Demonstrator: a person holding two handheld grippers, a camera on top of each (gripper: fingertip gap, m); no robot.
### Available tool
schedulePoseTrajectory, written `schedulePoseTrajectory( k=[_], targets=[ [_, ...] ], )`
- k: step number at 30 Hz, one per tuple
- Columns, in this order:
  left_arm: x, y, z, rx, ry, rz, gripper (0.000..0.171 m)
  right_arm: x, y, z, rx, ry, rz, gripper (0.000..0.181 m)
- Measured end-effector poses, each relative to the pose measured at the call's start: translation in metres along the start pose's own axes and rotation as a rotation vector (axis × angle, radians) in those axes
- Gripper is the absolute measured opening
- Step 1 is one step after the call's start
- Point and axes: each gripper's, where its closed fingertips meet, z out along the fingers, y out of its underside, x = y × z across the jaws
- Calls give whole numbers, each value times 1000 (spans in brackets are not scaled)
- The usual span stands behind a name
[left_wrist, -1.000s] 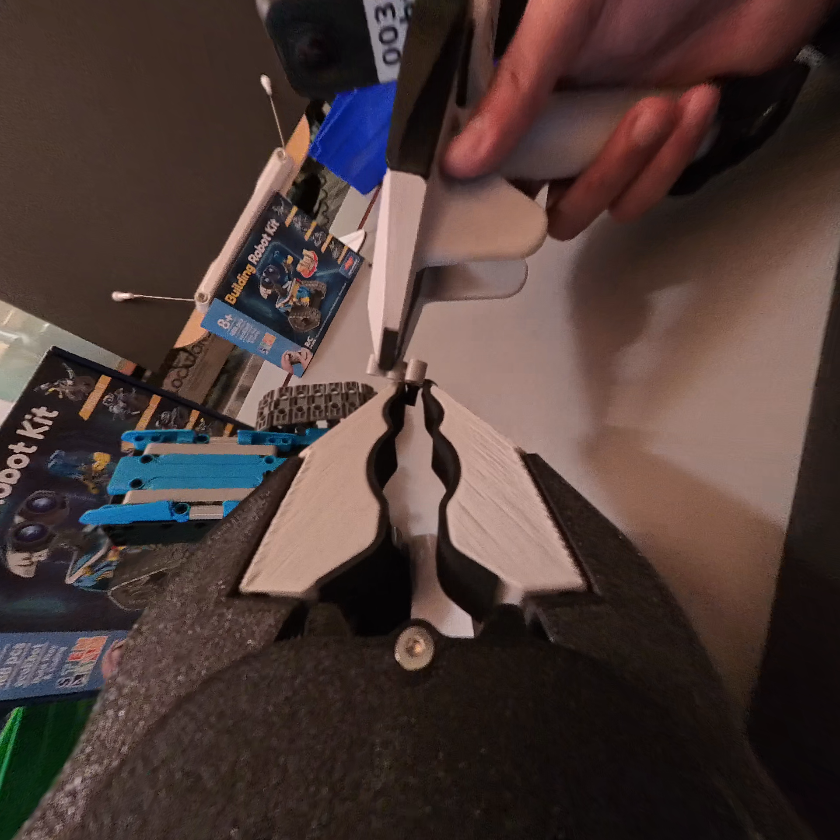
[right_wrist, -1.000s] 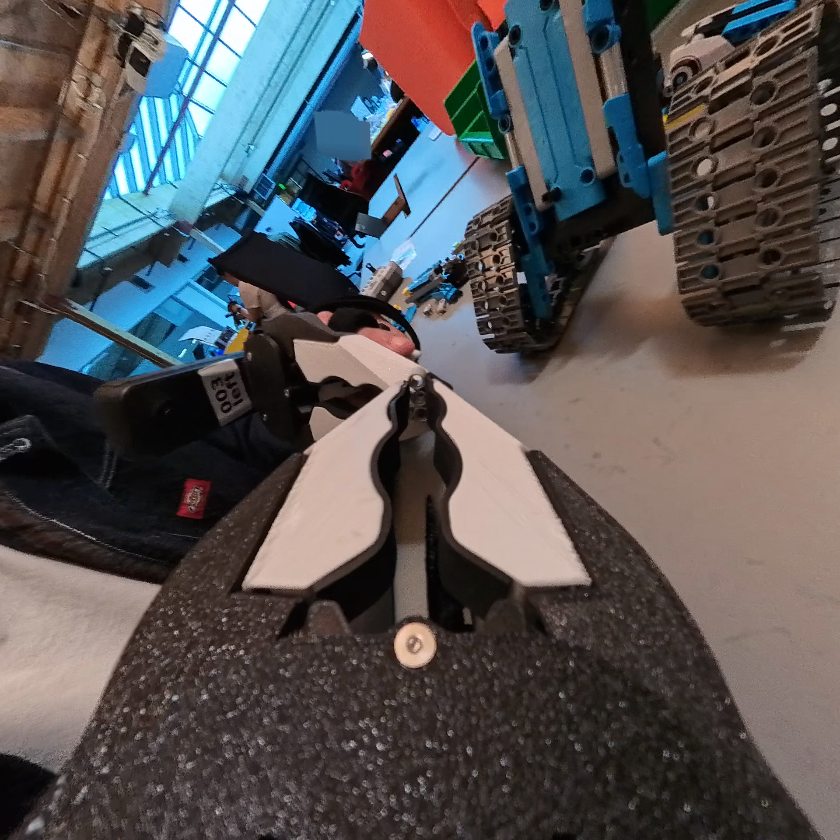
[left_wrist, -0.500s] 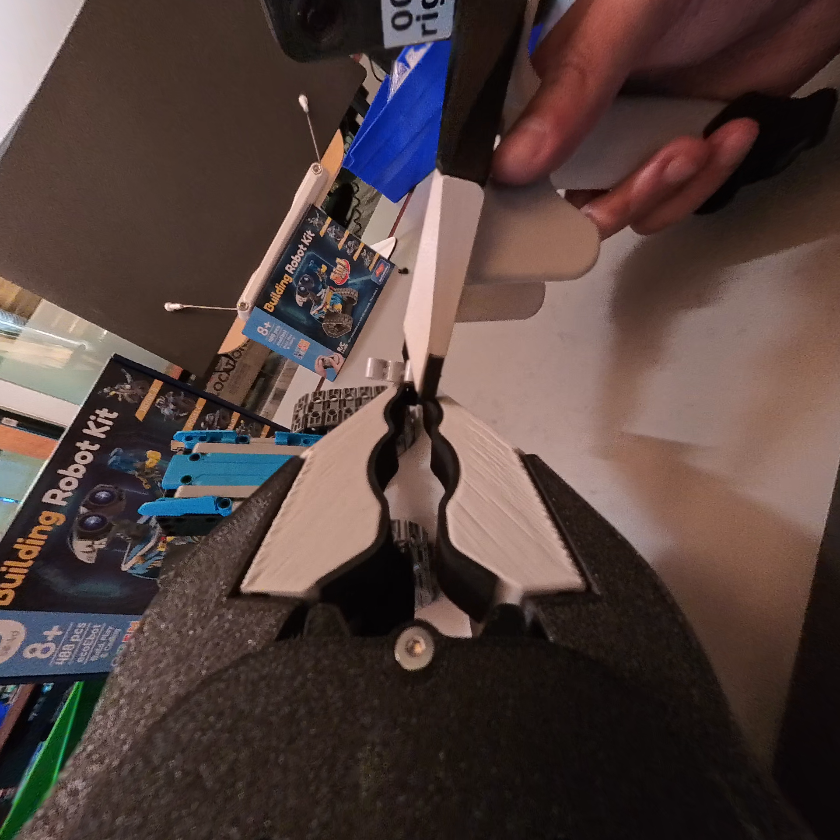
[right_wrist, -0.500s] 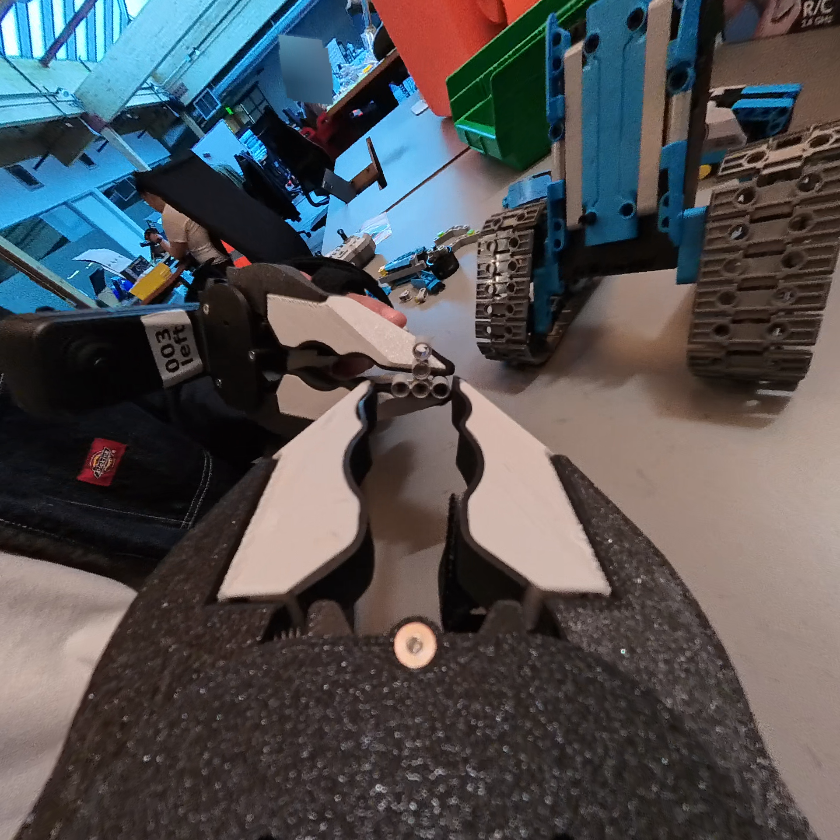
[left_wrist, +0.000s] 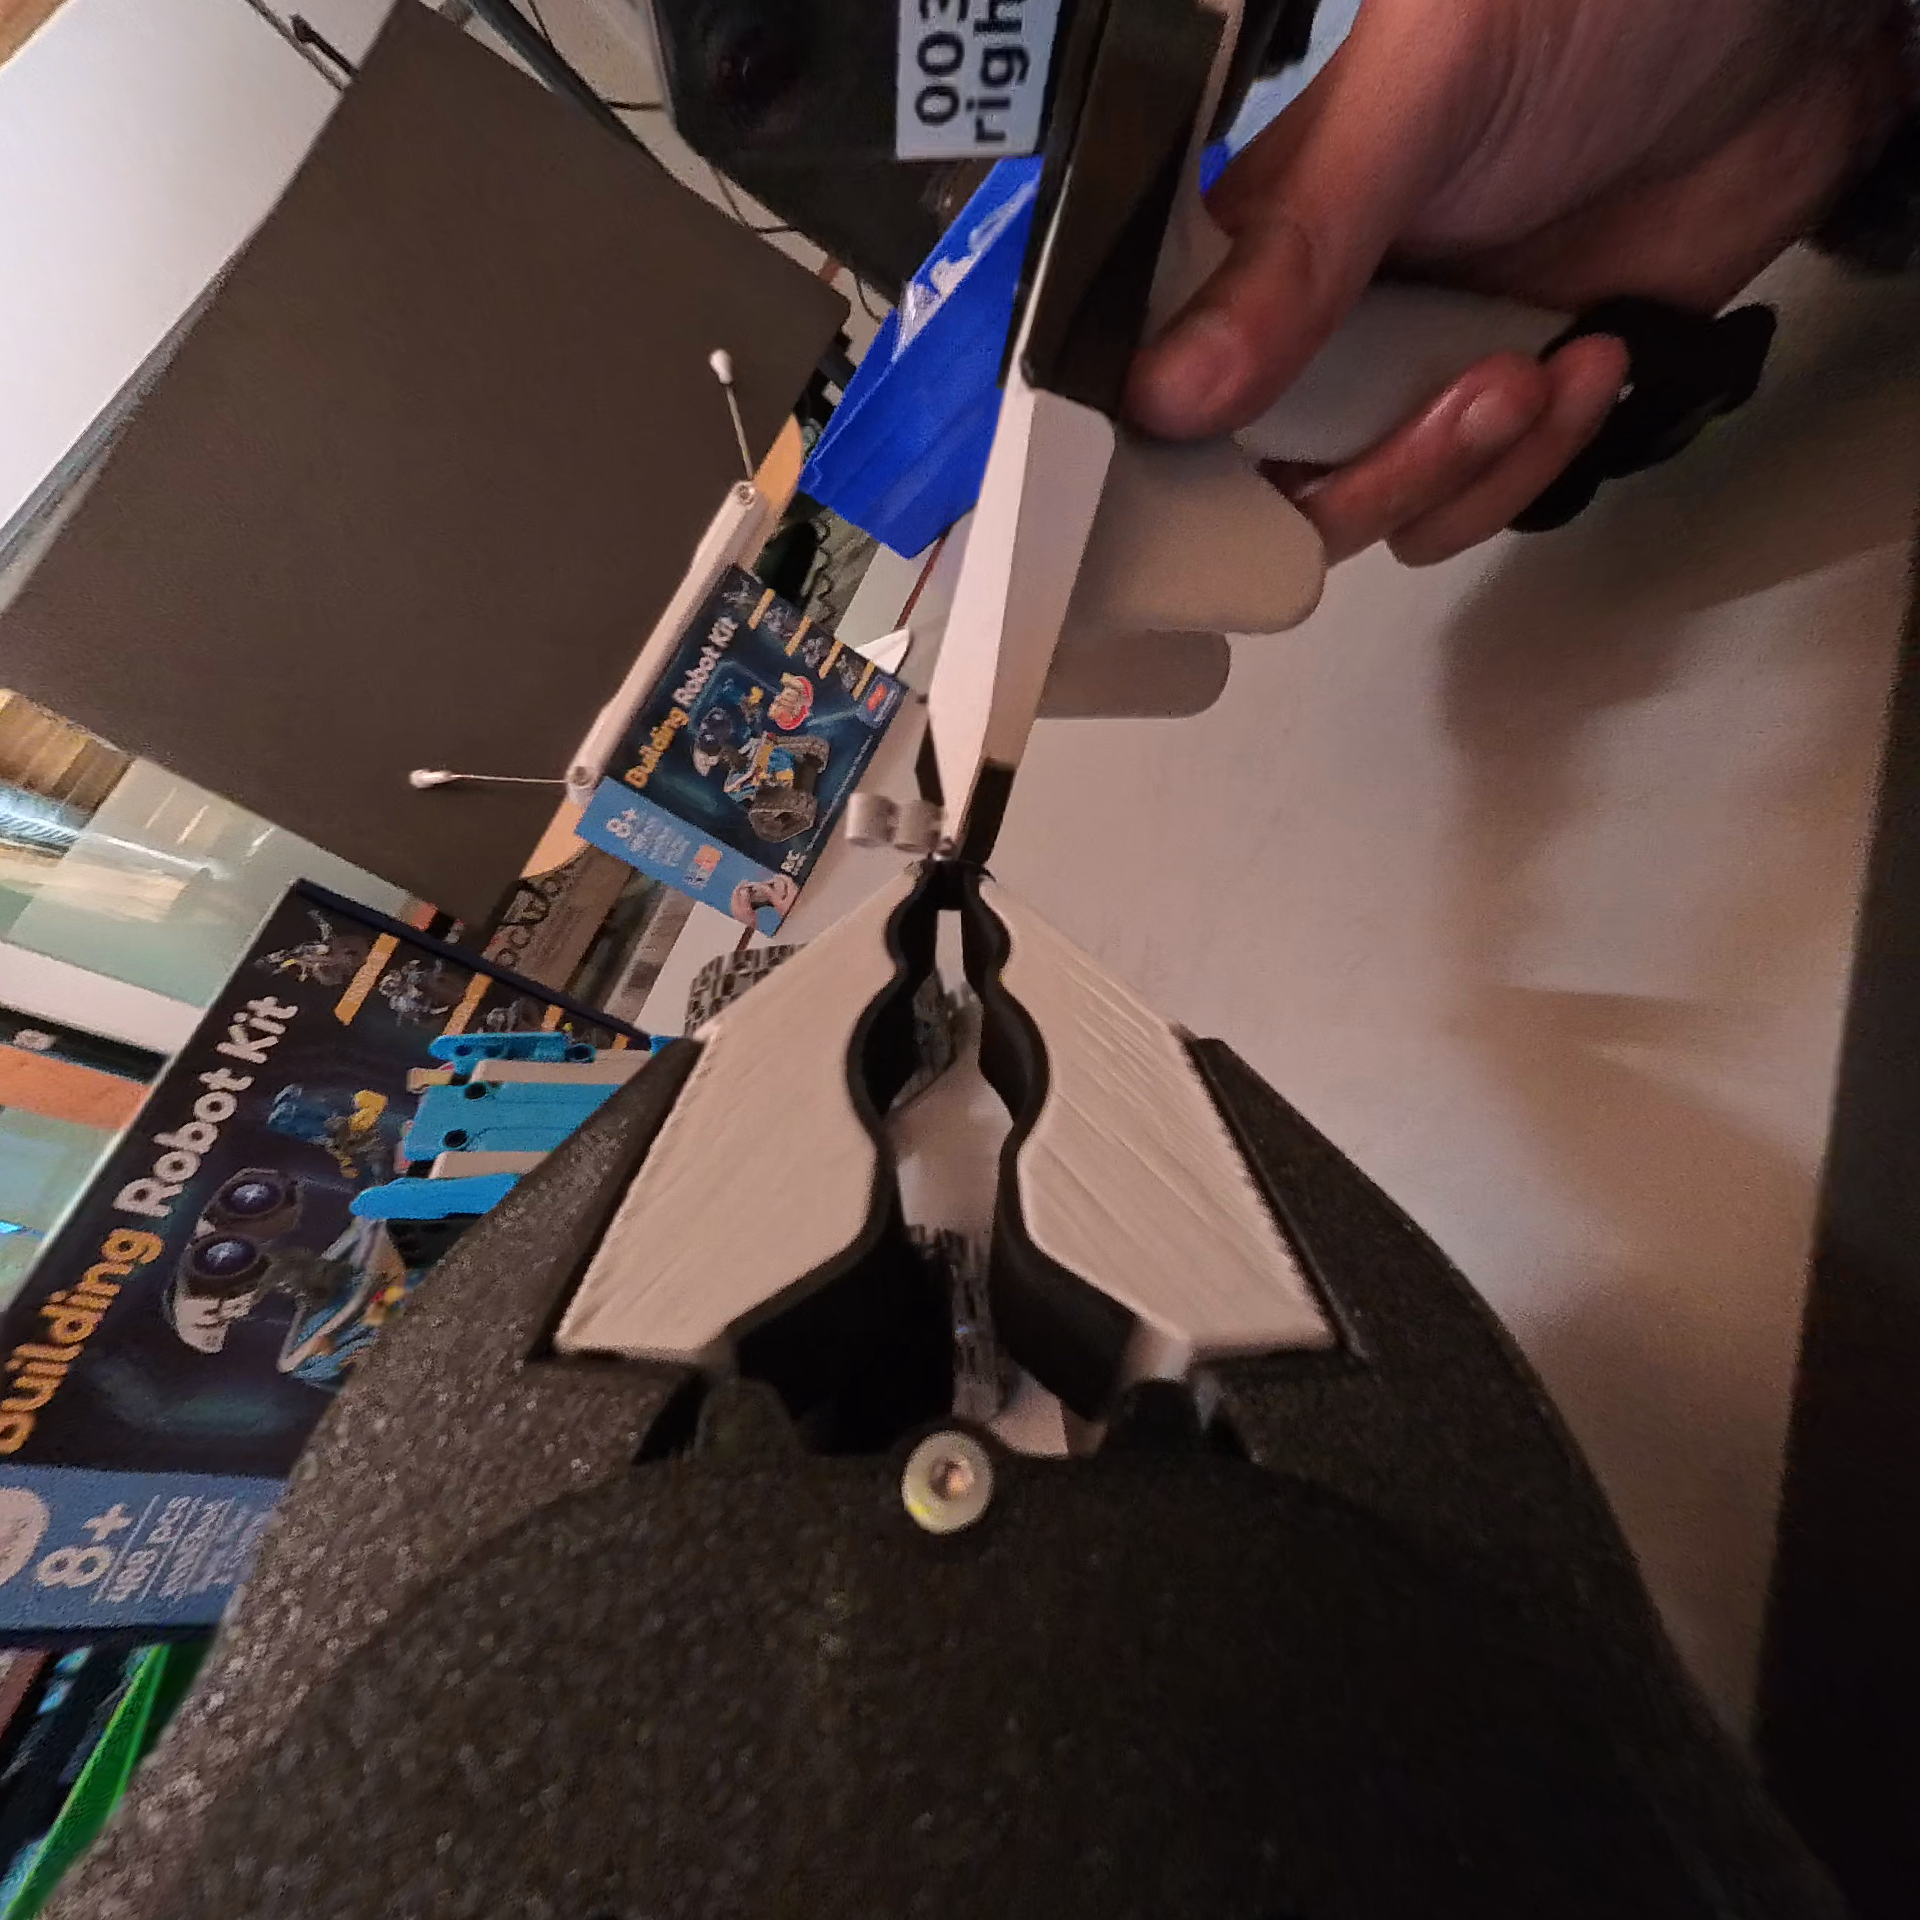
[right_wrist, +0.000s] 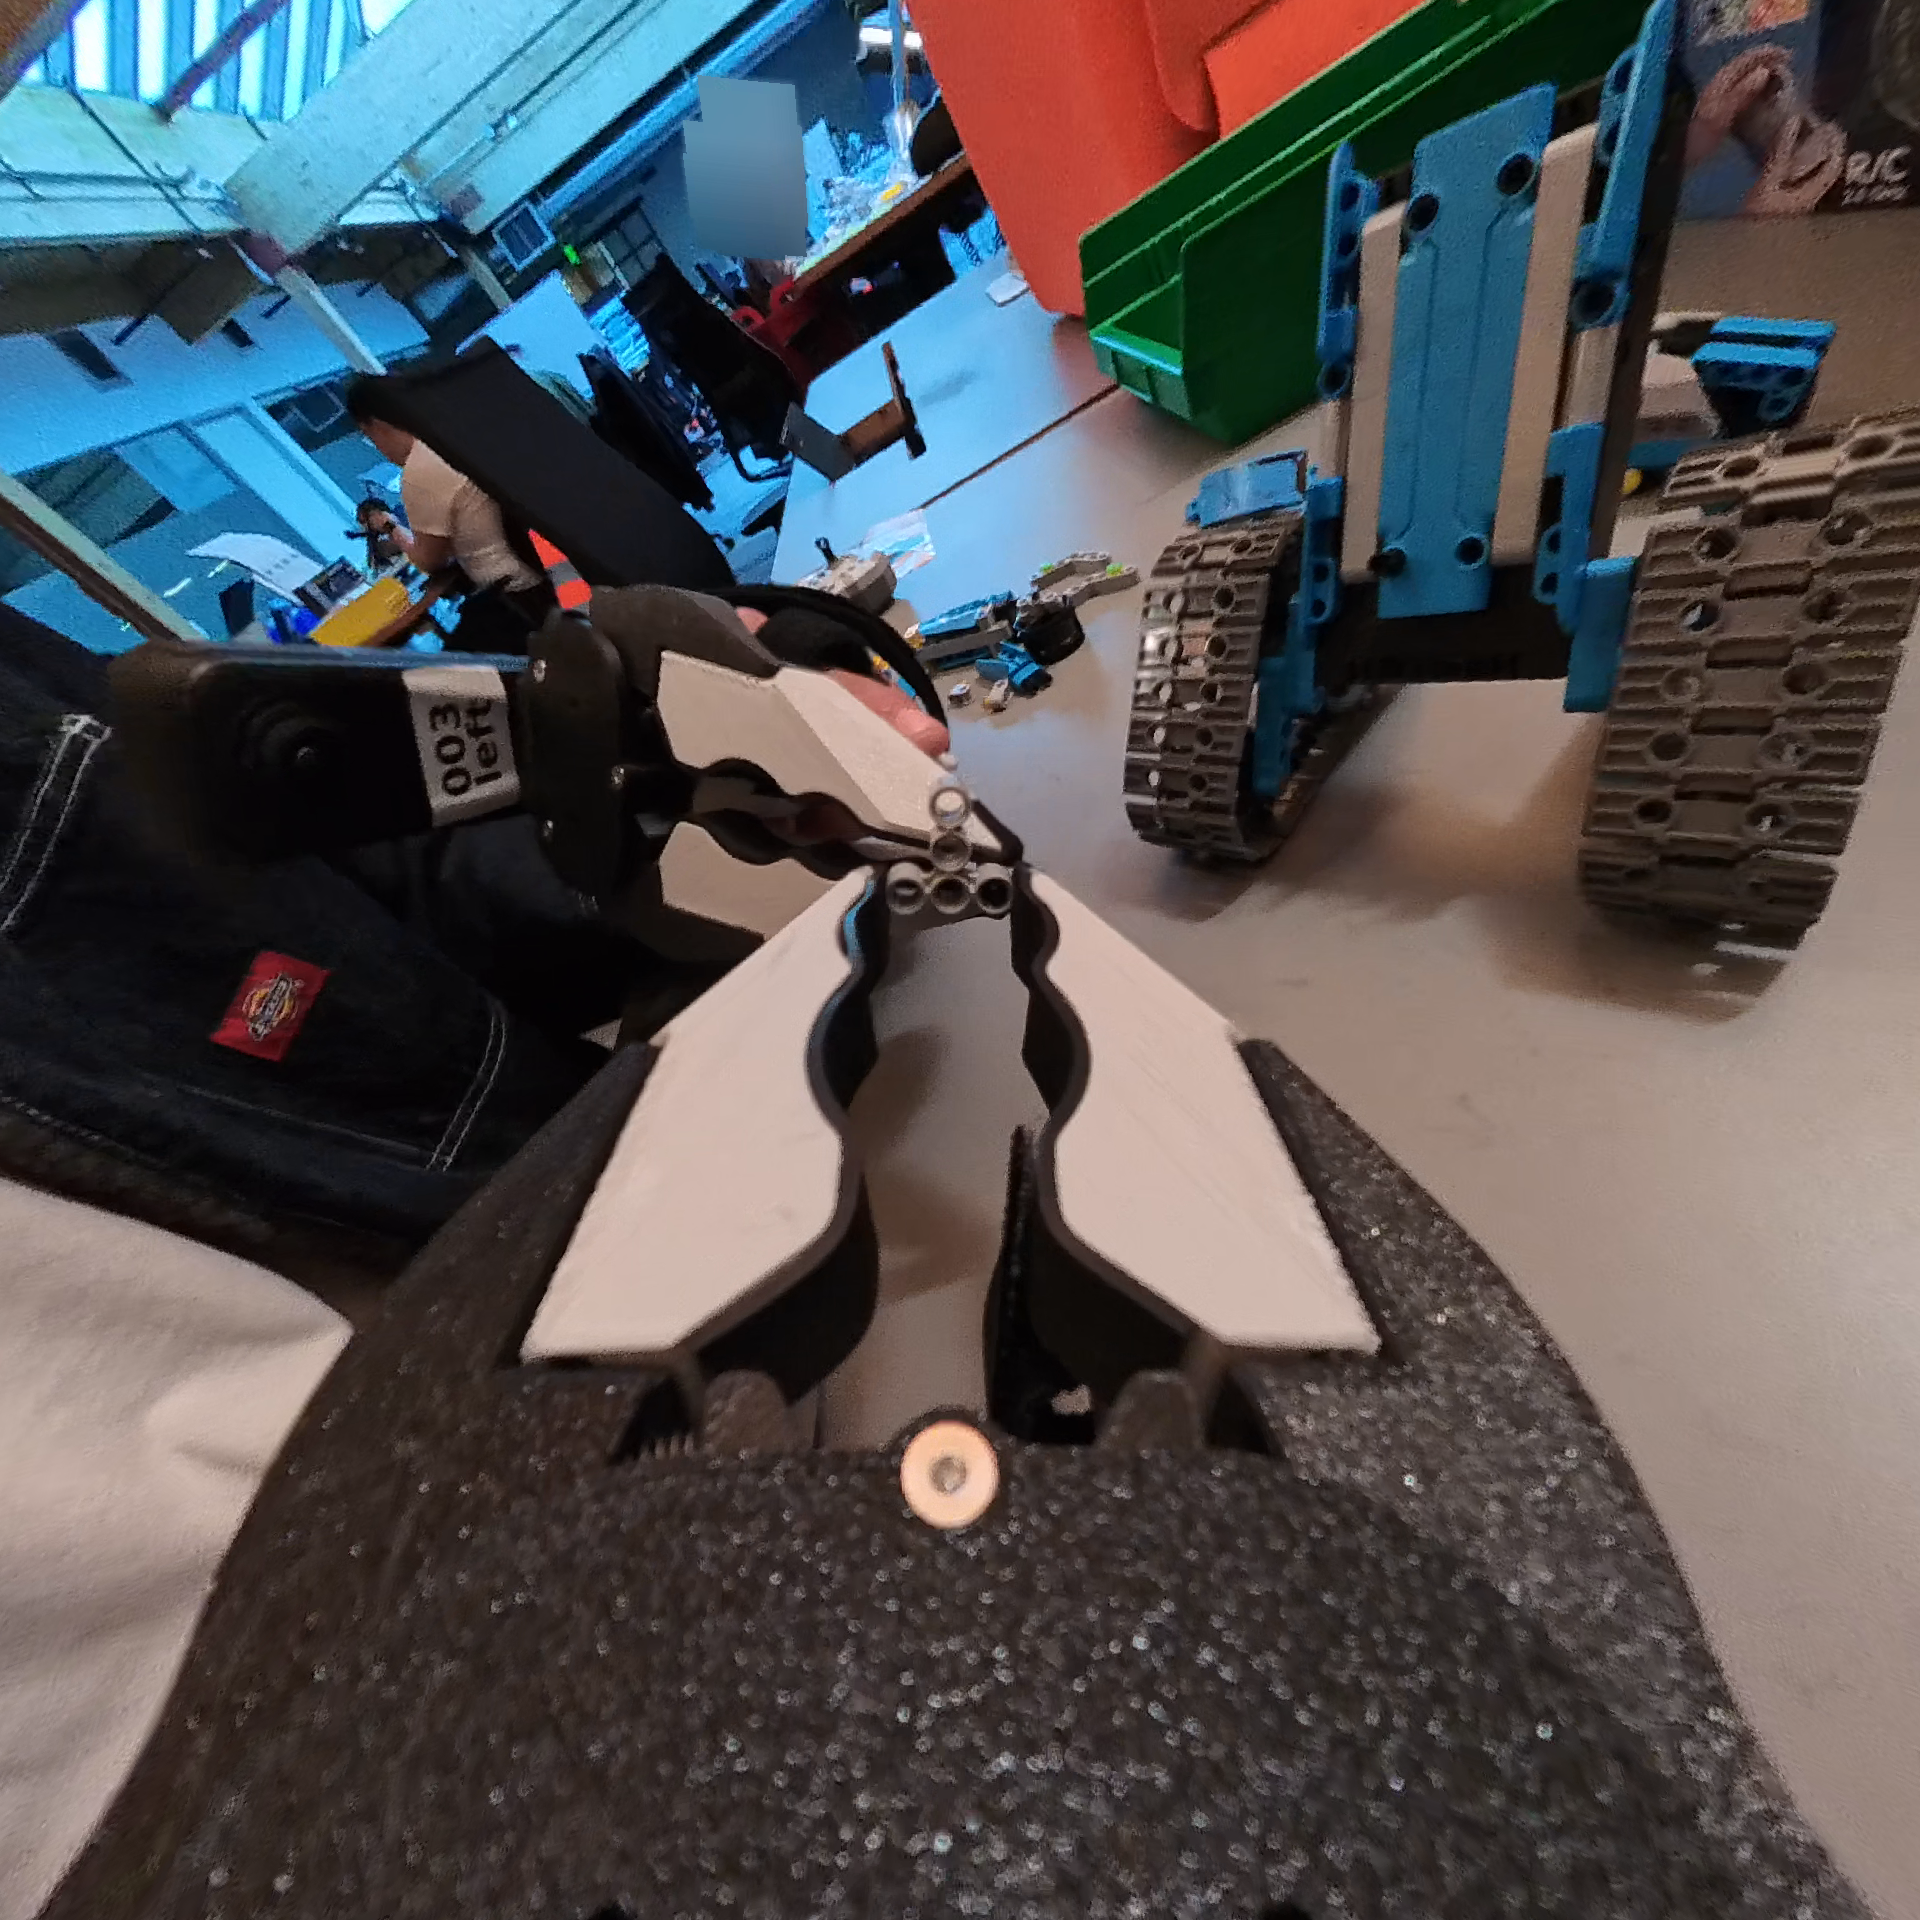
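A small grey beam piece with round holes (right_wrist: 948, 891) is held above the pale table (right_wrist: 1455, 1299). My right gripper (right_wrist: 948, 896) has its fingertips closed against both ends of the piece's three-hole bar. My left gripper (right_wrist: 971, 836) comes in from the left, hand-held, and pinches the piece's upper stub. In the left wrist view my left gripper (left_wrist: 945, 883) is shut, and only a bit of the grey piece (left_wrist: 888, 821) shows beyond its tips. The right gripper (left_wrist: 977, 821) comes down from above, with a hand (left_wrist: 1455, 260) on its handle.
A blue and grey tracked robot model (right_wrist: 1455, 499) stands on the table to the right. Behind it are a green bin (right_wrist: 1226, 291) and an orange shape (right_wrist: 1039, 125). Loose parts (right_wrist: 997, 634) lie farther back. Two kit boxes (left_wrist: 748, 748) (left_wrist: 187, 1247) and a blue bin (left_wrist: 925, 416) stand to the left. My two grippers' fingertips are within a few centimetres of each other.
The right gripper opened half a second ago and has since closed on the ends of the grey piece. The left gripper has kept its hold throughout.
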Motion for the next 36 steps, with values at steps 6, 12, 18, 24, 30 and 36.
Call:
schedulePoseTrajectory(
  k=[6, 12, 18, 24, 30, 36],
  targets=[
    [-31, 45, -15, -116, -71, -86, 1, 38, -41, -85, 288, 120, 89, 20],
    [-12, 21, -6, -41, 3, -125, 2, 126, 13, -167, 26, 784, 53, 22],
    [-13, 17, -6, -7, 25, -186, 3, 170, 56, -296, -167, 1316, 200, 31],
    [-12, 19, -5, -11, 31, -198, 3, 147, 15, -242, -45, 1129, -18, 34],
    [-6, 16, -4, -7, 35, -120, 4, 28, -10, -43, 94, 192, 83, 30],
    [-4, 9, -7, 27, 38, -101, 4, 10, -2, 8, 42, 118, 75, 20]
  ],
)
